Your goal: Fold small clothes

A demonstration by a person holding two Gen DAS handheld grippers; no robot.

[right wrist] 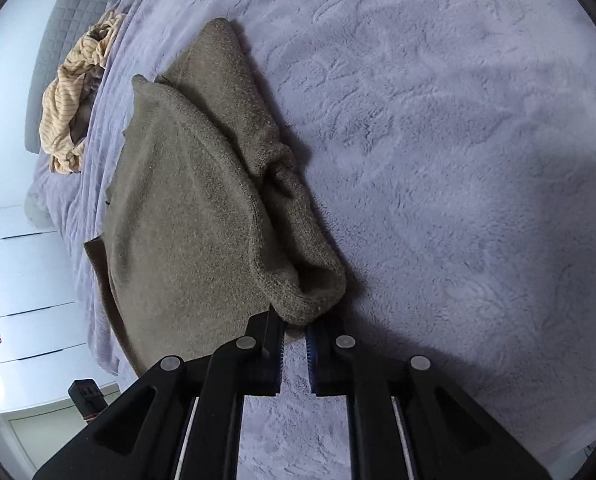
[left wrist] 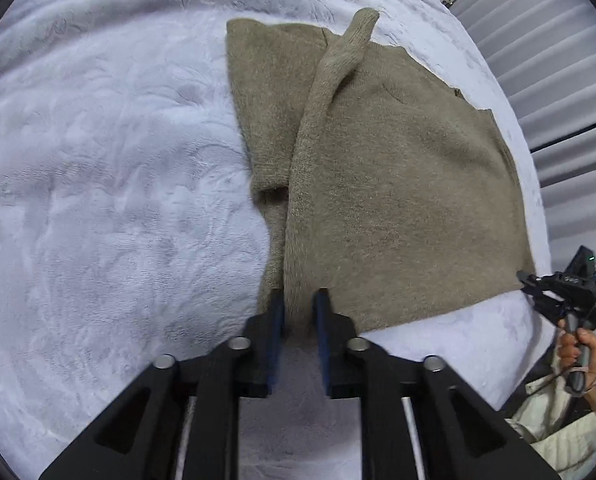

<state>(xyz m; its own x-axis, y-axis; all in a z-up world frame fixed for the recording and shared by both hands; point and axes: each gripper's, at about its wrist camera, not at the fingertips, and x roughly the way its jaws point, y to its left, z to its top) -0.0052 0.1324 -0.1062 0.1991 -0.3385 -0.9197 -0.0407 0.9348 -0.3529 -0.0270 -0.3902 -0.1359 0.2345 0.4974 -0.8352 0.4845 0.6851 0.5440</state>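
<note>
Sweater (left wrist: 398, 184), olive-brown knit, is laid flat on a pale lilac fleece blanket (left wrist: 98, 160). It is spread ahead of the left gripper (left wrist: 299, 304) and to the right of its fingers. One side panel is folded over the body. A sleeve (left wrist: 330, 80) is laid along that fold, running away from the fingertips to the far edge of the garment.

The fingers of the left gripper are held apart. The near end of the folded edge is located between them, at the hem. The pads are not seen to squeeze the fabric. Bare blanket is seen left of the left finger.

The right gripper (right wrist: 294, 330) is positioned at the other near corner of the sweater, well to the right of the left gripper's fingers. Its fingers are drawn almost together. A rolled corner of the hem is bunched directly ahead of the tips, and a small piece of the knit is caught between them. From this corner the garment extends forward and to the left of the fingers. Bare blanket is seen to their right.

The handle of the right gripper is gripped by a hand (left wrist: 578, 344), seen in the left wrist view.

A crumpled yellow striped garment (right wrist: 74, 100) is located far ahead and left of the right fingers, near the edge of the blanket, apart from the sweater. White drawer fronts (right wrist: 18, 280) are seen further left.
</note>
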